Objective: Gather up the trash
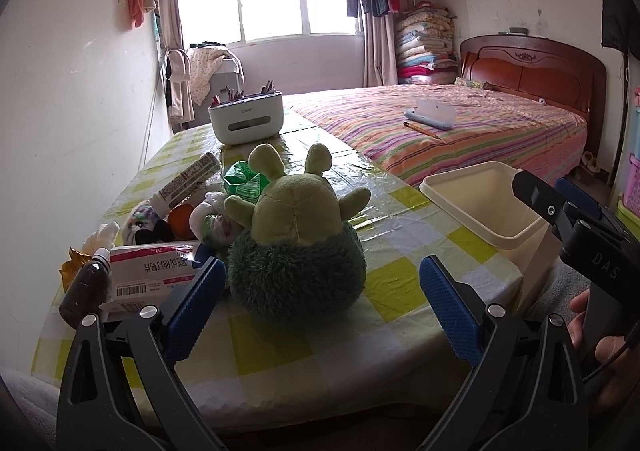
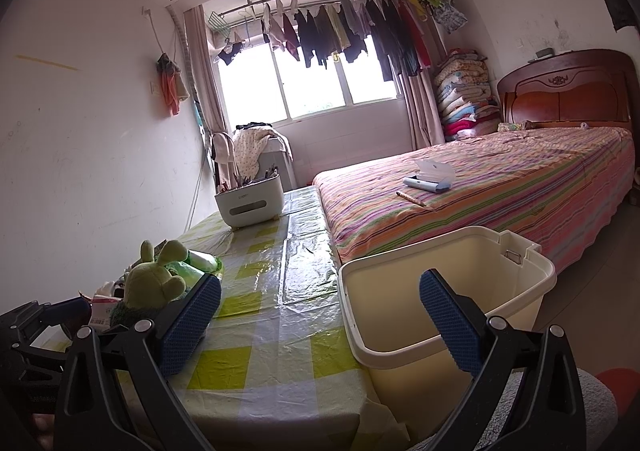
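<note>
A cream bin [image 1: 486,203] stands at the table's right edge, its rim [image 2: 448,347] close under my right gripper [image 2: 320,321], which is open and empty. My left gripper [image 1: 322,303] is open too, its blue pads either side of a green plush toy [image 1: 298,247] without touching it. Behind and left of the toy lies a heap: crumpled white tissue [image 1: 102,235], a green wrapper [image 1: 242,181], a pink-and-white medicine box [image 1: 154,275], a brown bottle [image 1: 86,289], a white tube [image 1: 188,181] and a small orange item [image 1: 182,219].
A white desk organiser [image 1: 246,117] with pens stands at the table's far end. The bed [image 1: 460,131] with a striped cover runs along the right, holding a pencil and a blue case. A hand [image 1: 600,347] grips the other tool at lower right.
</note>
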